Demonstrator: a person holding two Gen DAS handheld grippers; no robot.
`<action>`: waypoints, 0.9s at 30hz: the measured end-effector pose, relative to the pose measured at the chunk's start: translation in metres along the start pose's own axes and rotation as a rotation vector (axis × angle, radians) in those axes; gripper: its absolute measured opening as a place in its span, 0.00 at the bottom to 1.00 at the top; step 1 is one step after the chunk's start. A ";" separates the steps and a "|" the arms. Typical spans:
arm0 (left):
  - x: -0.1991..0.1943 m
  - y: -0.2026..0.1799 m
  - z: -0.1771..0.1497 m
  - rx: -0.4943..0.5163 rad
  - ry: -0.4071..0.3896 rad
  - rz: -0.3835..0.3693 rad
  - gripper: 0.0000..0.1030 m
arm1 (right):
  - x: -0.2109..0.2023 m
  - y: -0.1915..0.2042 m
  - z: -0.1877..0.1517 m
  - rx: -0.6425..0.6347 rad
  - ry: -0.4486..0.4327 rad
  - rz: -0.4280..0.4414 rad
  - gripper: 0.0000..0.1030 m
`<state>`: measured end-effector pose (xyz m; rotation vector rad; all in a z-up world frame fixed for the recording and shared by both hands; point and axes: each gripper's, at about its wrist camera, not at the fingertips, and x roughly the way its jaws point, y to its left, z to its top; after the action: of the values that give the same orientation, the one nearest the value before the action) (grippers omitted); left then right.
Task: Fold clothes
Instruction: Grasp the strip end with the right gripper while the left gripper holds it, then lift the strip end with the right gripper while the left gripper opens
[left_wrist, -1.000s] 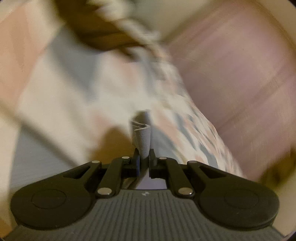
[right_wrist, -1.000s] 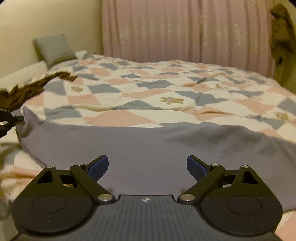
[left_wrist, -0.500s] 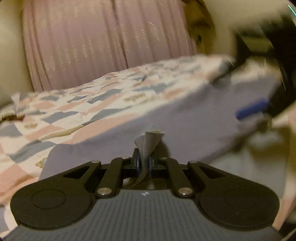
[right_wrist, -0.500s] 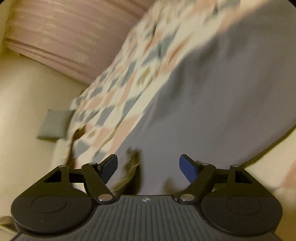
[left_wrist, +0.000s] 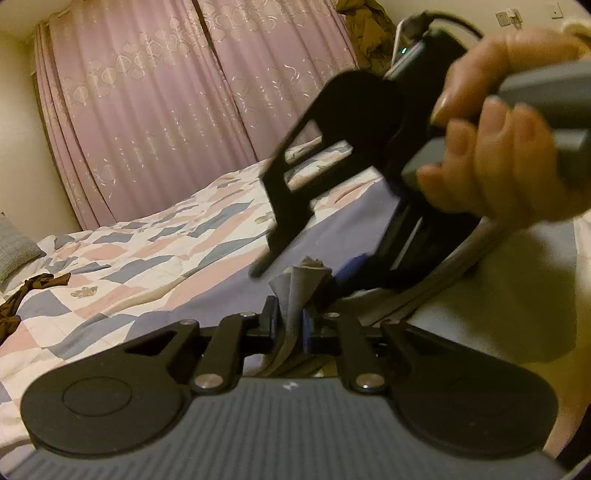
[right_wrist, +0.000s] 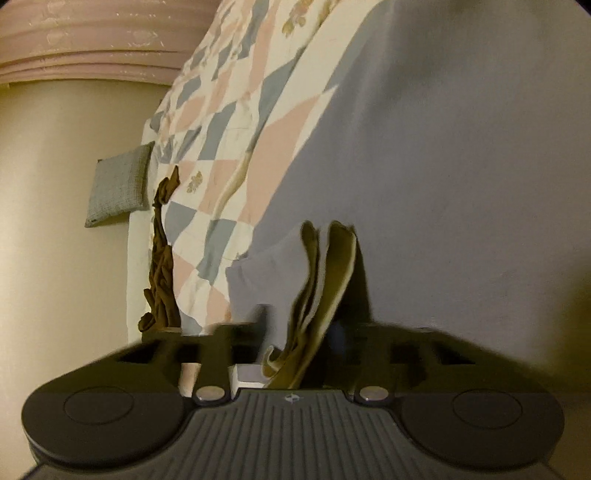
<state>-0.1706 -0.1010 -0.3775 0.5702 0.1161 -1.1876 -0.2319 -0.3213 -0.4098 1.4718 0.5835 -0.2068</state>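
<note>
Grey-lavender garment (left_wrist: 236, 291), plain, no print; the bunched corner of it (right_wrist: 325, 280) reads olive-yellow in the warm light. Quilt (left_wrist: 147, 254) patchwork: pink, slate-blue and cream diamonds, a few small tan motifs. Curtains (left_wrist: 155, 103) dusty pink with pale leaf-like flecks and a scalloped band. Wall (right_wrist: 62, 206) cream-yellow. Cushion (right_wrist: 118, 184) grey-green, fine woven texture. Brown crumpled cloth (right_wrist: 160, 269) at the bed edge, dark brown. Left gripper (left_wrist: 290, 325) black linkage, blue pads, dark grey ribbed body. Right gripper (right_wrist: 299, 343) black linkage, grey ribbed body, silver pivot pins.
</note>
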 end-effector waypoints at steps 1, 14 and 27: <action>-0.001 0.000 0.000 -0.003 0.001 -0.003 0.16 | -0.001 -0.001 -0.002 -0.012 -0.010 0.006 0.09; -0.048 0.068 0.031 -0.423 0.004 -0.146 0.25 | -0.147 0.000 0.031 -0.262 -0.299 -0.078 0.06; 0.049 0.021 0.080 -0.234 0.213 -0.331 0.25 | -0.293 -0.094 0.058 -0.135 -0.416 -0.260 0.06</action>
<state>-0.1494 -0.1751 -0.3203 0.4794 0.5410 -1.4073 -0.5105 -0.4517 -0.3498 1.1743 0.4364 -0.6482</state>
